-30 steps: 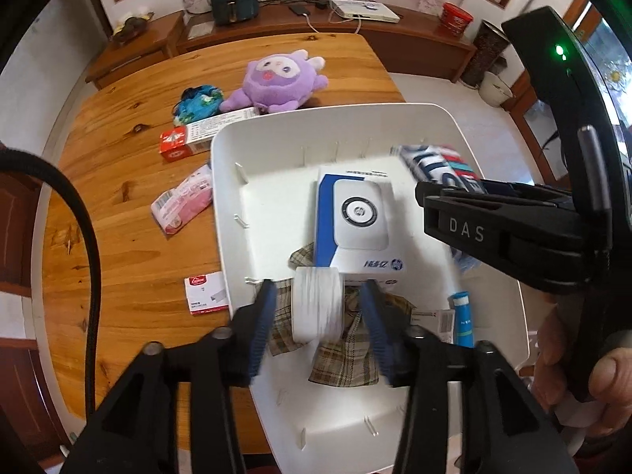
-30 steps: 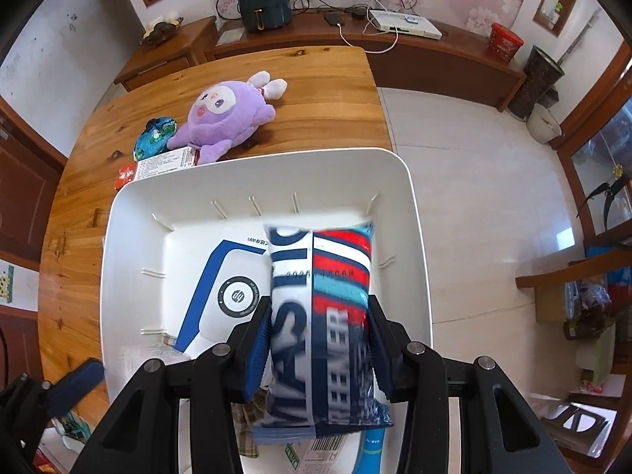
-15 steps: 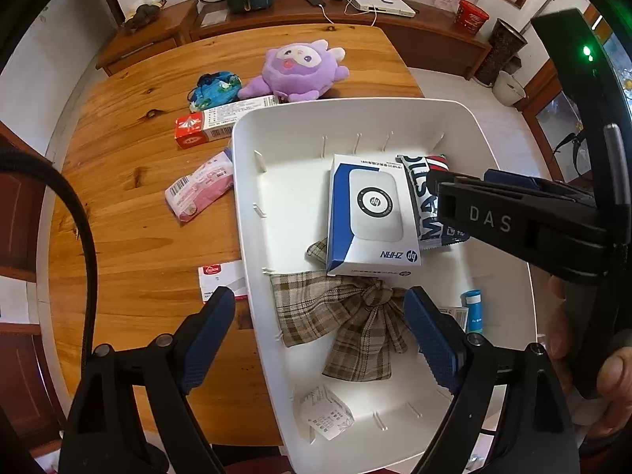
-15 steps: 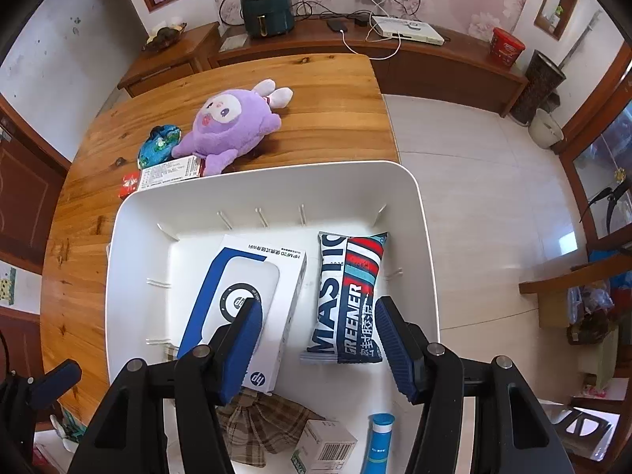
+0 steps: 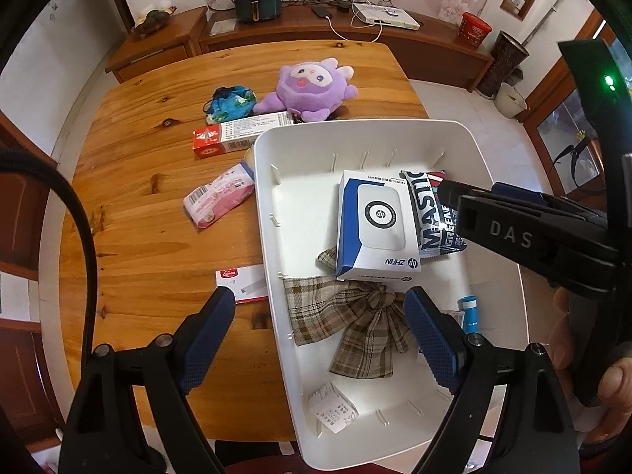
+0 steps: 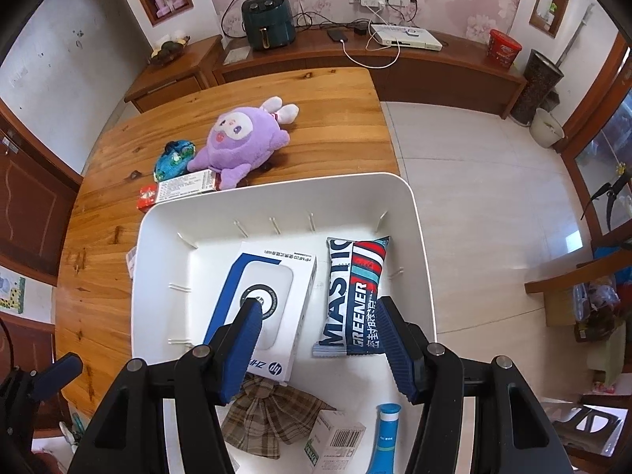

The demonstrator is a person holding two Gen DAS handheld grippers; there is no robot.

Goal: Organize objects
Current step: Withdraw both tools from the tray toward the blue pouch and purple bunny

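Sorting is sitting between picks: both tools are hanging empty over the white bin. The left gripper is gaping wide above the plaid cloth bow, touching nothing. The right gripper is standing parted, clear of the snack packet lying just beyond its pads beside the white-and-blue HP box. Next, I judge, one gripper is needing to swing left to the table for the pink tissue pack, toothpaste carton or purple plush toy.
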